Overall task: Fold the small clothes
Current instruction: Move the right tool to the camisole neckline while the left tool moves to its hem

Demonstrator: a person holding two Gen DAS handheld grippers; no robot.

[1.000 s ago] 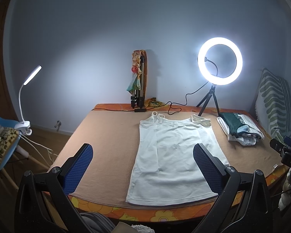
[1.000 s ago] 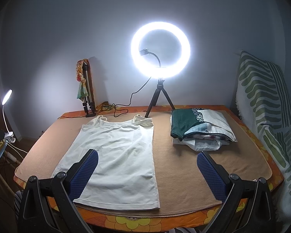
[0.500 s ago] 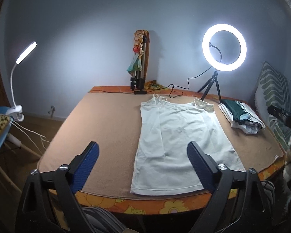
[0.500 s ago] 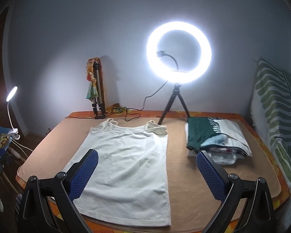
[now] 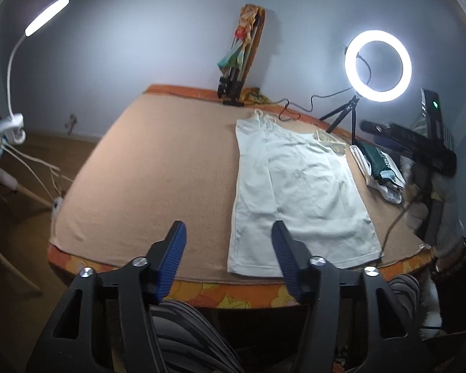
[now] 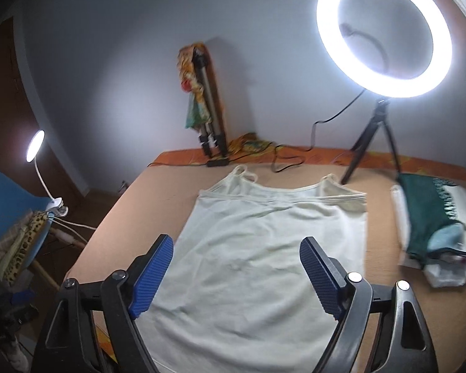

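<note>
Left hand-held gripper (image 5: 228,248): we see its ribbed blue pads apart, nothing between; the jaws have just been closing.
Right hand-held gripper (image 6: 236,259): released over the top's middle, jaws narrowing slightly.
Task thing: white, thin-strapped cotton camisole (image 6: 264,248) lies flat on the tan felt-covered table (image 5: 158,171), hem at 6 o'clock, straps at 12.
Progress: no fold yet, we judge; every fold remains.
Done: stack of folded clothes (image 6: 431,217) at 3 o'clock.
Far: glowing ring lamp (image 6: 385,31).

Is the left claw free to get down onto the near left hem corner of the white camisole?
Probably yes. The left claw is open and empty, its jaws having just been closing, above the white camisole. The hem corner lies flat on the tan blanket with nothing on or around it.
</note>
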